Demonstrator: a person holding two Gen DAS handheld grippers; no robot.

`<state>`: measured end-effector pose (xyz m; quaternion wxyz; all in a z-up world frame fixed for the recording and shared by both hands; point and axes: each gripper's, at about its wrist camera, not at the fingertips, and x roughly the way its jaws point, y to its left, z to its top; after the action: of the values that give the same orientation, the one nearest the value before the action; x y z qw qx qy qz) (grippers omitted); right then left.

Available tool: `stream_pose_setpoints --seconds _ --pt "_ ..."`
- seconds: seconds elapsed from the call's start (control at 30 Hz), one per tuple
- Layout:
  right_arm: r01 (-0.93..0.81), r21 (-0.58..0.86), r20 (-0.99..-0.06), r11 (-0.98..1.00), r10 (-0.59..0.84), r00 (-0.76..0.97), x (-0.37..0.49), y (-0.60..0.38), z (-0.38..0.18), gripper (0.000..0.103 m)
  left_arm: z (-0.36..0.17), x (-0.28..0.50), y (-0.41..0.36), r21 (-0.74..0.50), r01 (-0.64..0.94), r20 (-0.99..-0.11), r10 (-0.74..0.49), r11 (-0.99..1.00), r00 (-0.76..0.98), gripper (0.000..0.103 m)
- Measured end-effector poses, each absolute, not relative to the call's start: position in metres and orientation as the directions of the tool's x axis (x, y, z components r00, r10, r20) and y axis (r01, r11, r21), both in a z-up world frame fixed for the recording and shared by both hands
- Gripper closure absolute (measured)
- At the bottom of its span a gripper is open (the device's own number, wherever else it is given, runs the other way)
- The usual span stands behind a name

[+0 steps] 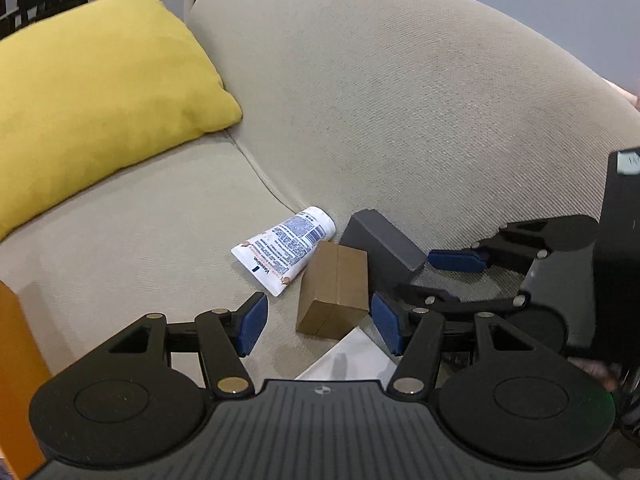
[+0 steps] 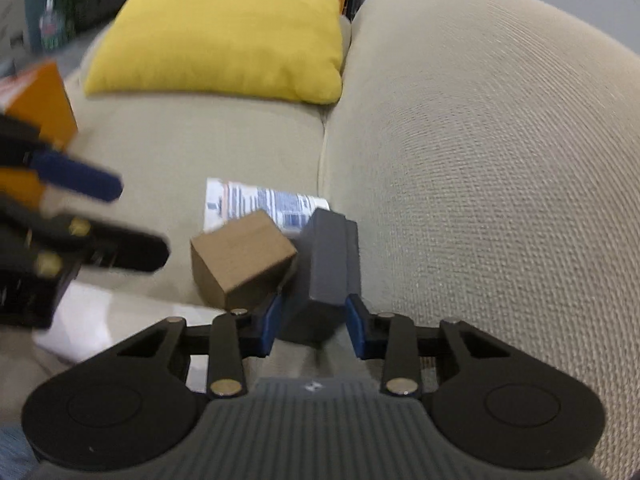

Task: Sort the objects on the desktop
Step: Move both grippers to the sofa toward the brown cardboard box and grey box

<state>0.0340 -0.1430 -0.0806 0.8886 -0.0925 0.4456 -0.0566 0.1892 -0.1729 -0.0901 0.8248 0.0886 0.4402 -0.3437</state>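
Dark grey box (image 2: 326,256) between my right gripper (image 2: 314,326) pads, contact unclear, left gripper (image 1: 320,324) wide over brown box (image 1: 334,290), white tube (image 1: 286,254) beyond.

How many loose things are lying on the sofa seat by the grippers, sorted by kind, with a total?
Boxes: 3, the brown cardboard box, the dark grey box and the orange box.
Tubes: 1, the white tube.
Paper sheets: 1, the white sheet.
Cushions: 1, the yellow cushion.
Total: 6.
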Motion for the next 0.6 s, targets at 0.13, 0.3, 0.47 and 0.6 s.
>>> stream_pose_setpoints --seconds 0.13,0.3,0.47,0.6 --pt "0.031 -0.282 -0.778 0.959 -0.248 0.577 0.043 -0.139 -0.086 0.071 -0.096 0.195 -0.173 -0.167 0.629 -0.787 -0.487 0.759 0.378 0.035" --pt "0.037 -0.305 -0.767 0.952 -0.268 0.583 0.05 -0.137 -0.093 0.07 -0.099 0.2 -0.168 -0.19 0.596 -0.791 -0.481 0.78 0.378 0.035" --pt "0.05 -0.202 -0.776 0.978 -0.191 0.602 0.047 -0.148 -0.083 0.085 -0.097 0.204 -0.163 -0.201 0.567 -0.786 -0.477 0.799 0.393 0.035" --pt "0.03 -0.025 -0.793 0.999 -0.038 0.608 0.043 -0.154 -0.074 0.103 -0.095 0.205 -0.161 -0.204 0.551 -0.788 -0.47 0.809 0.397 0.035"
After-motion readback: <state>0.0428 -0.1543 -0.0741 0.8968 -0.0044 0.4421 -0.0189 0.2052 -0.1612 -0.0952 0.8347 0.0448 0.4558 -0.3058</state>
